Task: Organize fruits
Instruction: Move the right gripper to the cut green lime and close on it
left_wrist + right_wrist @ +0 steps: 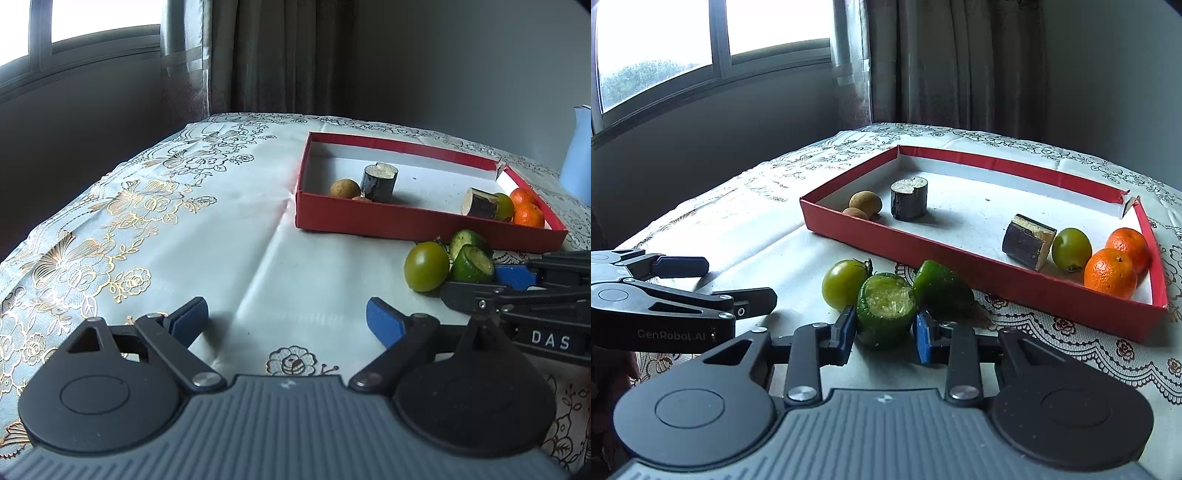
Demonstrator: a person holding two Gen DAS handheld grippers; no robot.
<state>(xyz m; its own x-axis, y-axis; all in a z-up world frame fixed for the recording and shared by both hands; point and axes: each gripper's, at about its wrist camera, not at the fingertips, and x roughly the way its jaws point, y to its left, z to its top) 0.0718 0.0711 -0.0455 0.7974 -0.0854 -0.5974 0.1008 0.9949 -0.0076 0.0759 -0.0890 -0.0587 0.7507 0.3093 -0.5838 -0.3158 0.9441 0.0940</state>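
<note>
Step in hand: the cut green fruit piece with the pale flat face is judged to be the one being taken up for the shallow red cardboard tray with a white floor.
Right gripper: its blue pads are set on either side of the cut piece; the left pad seems to touch the rind, the right pad is just beside it, and a firm hold is not yet shown.
Left gripper: the jaws are spread wide over the floral white tablecloth and nothing is held between them.
Position of the piece: it rests on the cloth, just before the tray's near wall, touching the whole round green fruit on its left and near the second dark green piece behind it.
Tray contents: two dark cut cylinders, two small brown round fruits, one green round fruit and two oranges are already inside.
Grip advice: the pads should be closed gently across the rind, since the soft flesh could be crushed.
Lift advice: the piece should be raised straight up so that the round neighbour is not rolled away.
Placement advice: the near wall must be cleared, and the bare floor in the middle looks a suitable spot.
</note>
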